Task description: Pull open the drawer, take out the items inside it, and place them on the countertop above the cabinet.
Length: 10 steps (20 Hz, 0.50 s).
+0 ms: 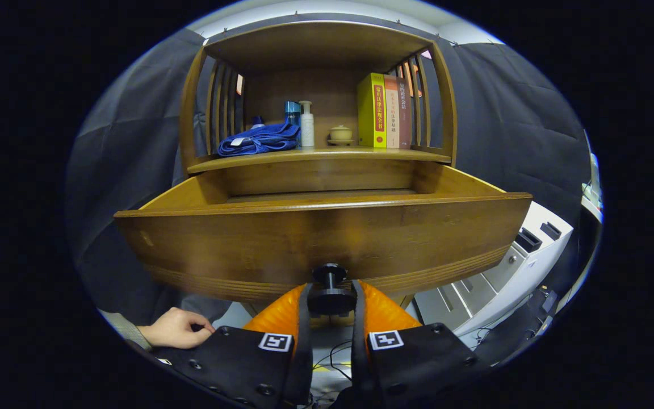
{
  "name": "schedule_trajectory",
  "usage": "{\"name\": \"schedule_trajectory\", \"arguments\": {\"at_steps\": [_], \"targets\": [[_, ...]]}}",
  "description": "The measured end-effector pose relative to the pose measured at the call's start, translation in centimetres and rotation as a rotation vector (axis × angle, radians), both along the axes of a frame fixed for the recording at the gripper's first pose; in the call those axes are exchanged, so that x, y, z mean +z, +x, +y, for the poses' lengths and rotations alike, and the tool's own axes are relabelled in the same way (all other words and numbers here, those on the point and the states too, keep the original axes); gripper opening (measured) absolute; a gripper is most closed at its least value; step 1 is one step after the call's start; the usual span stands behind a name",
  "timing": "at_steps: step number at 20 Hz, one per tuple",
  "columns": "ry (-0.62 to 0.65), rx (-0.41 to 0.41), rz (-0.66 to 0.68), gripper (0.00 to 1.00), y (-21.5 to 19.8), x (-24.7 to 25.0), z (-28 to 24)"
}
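Note:
The wooden drawer (321, 238) of the cabinet stands pulled out toward me, its broad front panel just ahead of the fingers. Its black knob (330, 292) sits between my orange fingers (281, 315), and my gripper (330, 304) is shut on it. The drawer's inside is hidden behind the front panel from this low angle. Above the drawer runs the countertop shelf (318, 154), bearing a folded blue cloth (259, 141), a blue bottle (292, 112), a white pump bottle (306, 124), a small lidded pot (340, 134) and three upright books (386, 111).
A person's hand (176, 328) rests low to the left of the fingers. A white and grey machine (503, 272) stands at the right below the drawer. Slatted wooden sides and a top board enclose the shelf.

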State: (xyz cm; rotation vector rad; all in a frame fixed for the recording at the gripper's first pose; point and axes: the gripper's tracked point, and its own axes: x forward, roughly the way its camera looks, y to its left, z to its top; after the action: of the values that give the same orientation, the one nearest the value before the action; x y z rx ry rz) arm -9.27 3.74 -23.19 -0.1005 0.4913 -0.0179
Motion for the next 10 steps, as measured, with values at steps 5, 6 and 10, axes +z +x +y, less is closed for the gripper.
{"name": "schedule_trajectory", "arguments": {"at_steps": [5, 6, 10], "targets": [[0.005, 0.002, -0.007, 0.36, -0.7, -0.21, -0.08], [0.007, 0.004, -0.006, 0.38, -0.64, -0.14, -0.08], [0.017, 0.001, 0.003, 0.51, -0.82, -0.06, -0.04]]}}
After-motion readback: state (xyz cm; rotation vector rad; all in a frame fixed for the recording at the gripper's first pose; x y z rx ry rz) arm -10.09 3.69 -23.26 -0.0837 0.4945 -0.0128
